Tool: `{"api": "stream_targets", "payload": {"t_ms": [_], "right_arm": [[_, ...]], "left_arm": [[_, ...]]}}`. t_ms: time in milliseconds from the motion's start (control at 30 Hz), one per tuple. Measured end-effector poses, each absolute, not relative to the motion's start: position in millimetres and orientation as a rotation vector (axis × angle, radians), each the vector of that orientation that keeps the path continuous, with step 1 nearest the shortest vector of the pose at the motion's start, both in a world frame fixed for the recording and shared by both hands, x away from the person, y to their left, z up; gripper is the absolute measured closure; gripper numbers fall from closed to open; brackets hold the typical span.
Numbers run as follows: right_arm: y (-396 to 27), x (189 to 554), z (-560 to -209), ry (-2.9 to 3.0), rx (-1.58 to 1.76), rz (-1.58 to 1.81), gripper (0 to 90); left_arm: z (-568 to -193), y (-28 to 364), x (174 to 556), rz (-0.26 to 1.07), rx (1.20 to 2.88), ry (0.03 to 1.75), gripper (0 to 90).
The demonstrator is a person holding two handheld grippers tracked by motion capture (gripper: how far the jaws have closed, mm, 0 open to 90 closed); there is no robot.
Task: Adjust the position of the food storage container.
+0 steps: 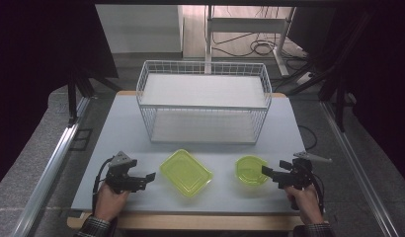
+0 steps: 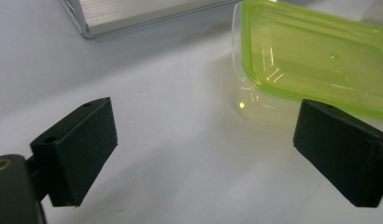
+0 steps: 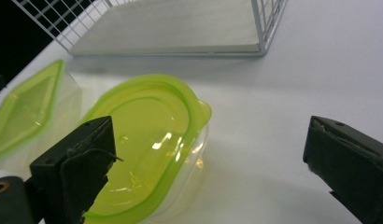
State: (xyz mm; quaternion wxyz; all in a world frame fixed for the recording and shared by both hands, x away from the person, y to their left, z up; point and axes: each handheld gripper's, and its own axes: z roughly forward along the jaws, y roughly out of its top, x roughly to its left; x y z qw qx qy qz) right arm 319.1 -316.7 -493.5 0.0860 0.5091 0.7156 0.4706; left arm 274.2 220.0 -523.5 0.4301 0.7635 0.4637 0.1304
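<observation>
**A:** What is laid out here?

**B:** A pale grey surface [image 1: 116, 128], seen from above. Near its front edge sit two clear plastic containers with lime-green lids: a rectangular container [image 1: 186, 172] left of centre, turned at an angle, and a smaller round container [image 1: 251, 170] to its right. The two are near each other but apart. Behind them, towards the far edge, stands a white wire basket [image 1: 204, 101] with two pale shelves inside.

**A:** And the person?

**B:** Two hands come in from the bottom, each holding a black two-jaw device. The left tool [image 1: 150, 176] rests low just left of the rectangular container, jaws spread wide with nothing between them; in the left gripper view that container's lid lies just beyond the right-hand jaw. The right tool [image 1: 266, 171] points at the round container from its right side, jaws also wide apart and gripping nothing. In the right gripper view the round lid sits just ahead of the left-hand jaw.

**A:** Any writing or brand names?

**B:** None that can be read on the lids, basket or tools.
</observation>
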Motion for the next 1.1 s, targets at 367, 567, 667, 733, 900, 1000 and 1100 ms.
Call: {"api": "stream_targets", "payload": {"t_ms": [367, 567, 667, 733, 900, 1000, 1100], "right_arm": [[-309.9, 321.2, -498.7, 2.173, 1.510, 1.308, 0.7], [-309.9, 320.4, -494.3, 2.173, 1.492, 1.307, 0.7], [-309.0, 320.3, -493.7, 2.180, 1.492, 1.271, 1.7], [-307.6, 319.8, -492.0, 2.178, 1.491, 1.238, 3.7], [-305.3, 318.2, -484.8, 2.141, 1.478, 1.199, 13.0], [-301.3, 314.8, -474.5, 2.131, 1.426, 1.226, 24.7], [-296.1, 313.1, -469.9, 2.152, 1.385, 1.225, 34.4]], "left_arm": [[-528.6, 222.2, 276.6, 0.301, 1.881, 1.135, 3.4], [-527.6, 223.4, 276.3, 0.321, 1.865, 1.126, 3.4], [-528.1, 221.6, 276.3, 0.326, 1.875, 1.120, 3.3], [-527.9, 221.1, 276.5, 0.308, 1.878, 1.118, 4.1], [-528.6, 221.0, 276.9, 0.302, 1.884, 1.105, 4.8], [-528.4, 220.1, 276.1, 0.332, 1.889, 1.088, 4.7], [-528.7, 219.2, 275.6, 0.353, 1.897, 1.078, 4.4]]}}
